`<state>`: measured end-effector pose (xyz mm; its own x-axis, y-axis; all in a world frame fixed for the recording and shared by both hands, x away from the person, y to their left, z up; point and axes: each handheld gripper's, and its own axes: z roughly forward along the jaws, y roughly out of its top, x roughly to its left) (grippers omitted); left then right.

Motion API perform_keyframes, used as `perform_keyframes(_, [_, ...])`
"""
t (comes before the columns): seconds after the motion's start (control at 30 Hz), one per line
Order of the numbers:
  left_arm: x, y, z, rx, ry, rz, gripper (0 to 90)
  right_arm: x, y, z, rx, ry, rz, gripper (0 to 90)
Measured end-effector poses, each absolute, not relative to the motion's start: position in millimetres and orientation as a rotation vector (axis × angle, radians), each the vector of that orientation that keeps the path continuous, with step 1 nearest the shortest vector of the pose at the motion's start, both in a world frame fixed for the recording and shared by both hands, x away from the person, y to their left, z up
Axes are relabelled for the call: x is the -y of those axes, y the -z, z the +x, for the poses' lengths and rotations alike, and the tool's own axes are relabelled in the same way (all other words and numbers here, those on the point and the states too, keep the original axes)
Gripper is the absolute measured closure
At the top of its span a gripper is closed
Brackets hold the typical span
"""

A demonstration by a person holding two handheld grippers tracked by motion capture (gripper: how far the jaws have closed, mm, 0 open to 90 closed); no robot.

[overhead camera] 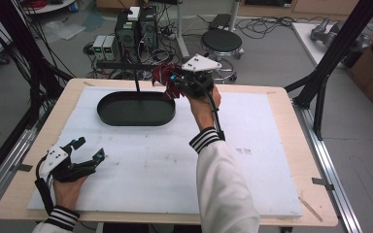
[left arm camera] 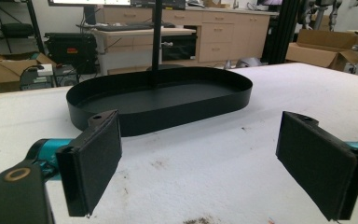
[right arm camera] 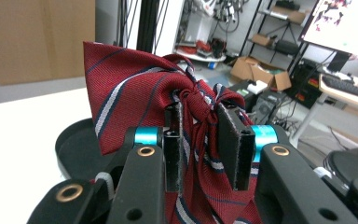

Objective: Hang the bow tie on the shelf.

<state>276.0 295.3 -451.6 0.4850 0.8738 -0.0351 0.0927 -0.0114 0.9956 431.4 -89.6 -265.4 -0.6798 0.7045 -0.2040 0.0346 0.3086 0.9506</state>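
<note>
Now red striped tie (right arm camera: 135, 93) is being held bunched in closed right gripper (overhead camera: 175, 87), raised beside tray (overhead camera: 108, 115) right end. Carry step is judged underway; next, lowering over tray and jaw release are being called for. Left gripper (overhead camera: 88, 149) is being rested on table (overhead camera: 252, 194), wide open, empty.

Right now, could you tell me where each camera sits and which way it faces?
High view: above the person's side, looking forward and down on the table; both forearms, left gripper, right gripper.
Left gripper view: low over the table, facing the tray; its open jaws.
Right gripper view: raised near the tray, facing the room; its jaws clamp the tie.
Shared: all three views show the black tray; the high view and right gripper view show the tie.
</note>
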Motion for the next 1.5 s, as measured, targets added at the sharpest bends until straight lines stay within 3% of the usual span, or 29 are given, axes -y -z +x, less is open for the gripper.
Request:
perform_keyframes(0.8, [-295.7, 452.0, 275.0, -0.884, -0.775, 1.454, 14.6, 65.1, 248.7, 478.4, -1.94, -1.398, 0.668, 72.7])
perform_keyframes(1.5, [-295.6, 452.0, 275.2, -0.883, -0.773, 1.455, 14.7, 59.7, 279.5, 494.8, -2.017, -1.33, 0.71, 72.6])
